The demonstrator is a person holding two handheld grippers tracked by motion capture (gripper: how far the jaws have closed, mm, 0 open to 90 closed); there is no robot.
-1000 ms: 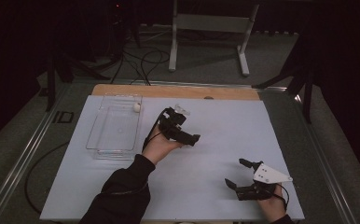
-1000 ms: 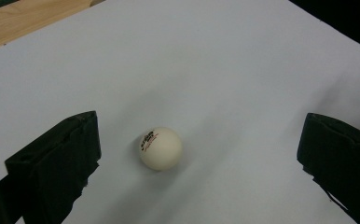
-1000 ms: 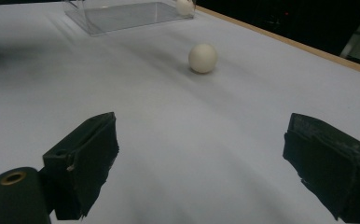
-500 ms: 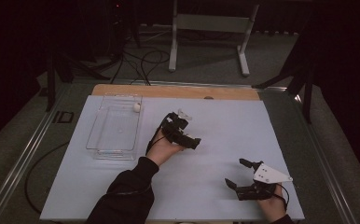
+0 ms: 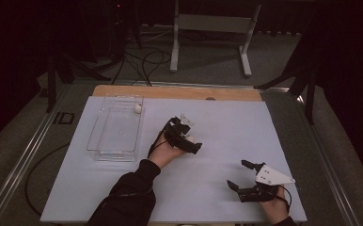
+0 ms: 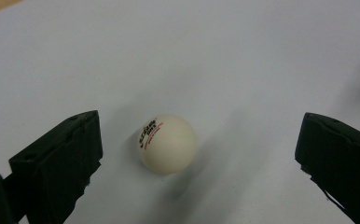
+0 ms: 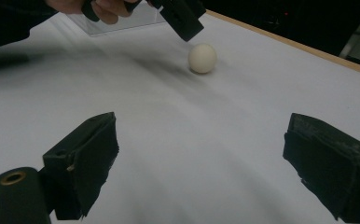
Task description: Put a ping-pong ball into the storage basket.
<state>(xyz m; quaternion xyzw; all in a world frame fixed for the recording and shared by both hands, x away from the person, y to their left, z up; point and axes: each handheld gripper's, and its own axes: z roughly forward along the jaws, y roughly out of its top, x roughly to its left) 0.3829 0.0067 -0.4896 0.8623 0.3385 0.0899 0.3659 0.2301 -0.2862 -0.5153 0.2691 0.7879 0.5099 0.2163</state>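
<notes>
Left tool (image 6: 197, 154) spread wide around white ball (image 6: 168, 143); right tool (image 7: 201, 163) spread, idle.

Dim, dark-edged high view; gripper views brighter, soft shadows on the white sheet (image 5: 217, 155), foreground blurred.

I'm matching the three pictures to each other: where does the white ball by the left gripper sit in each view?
High view: the white ball lies mid-table at the left gripper.
Left gripper view: the ball lies between open jaws, nearer the left one.
Right gripper view: top centre.
Shared landmark: the white table sheet.
</notes>
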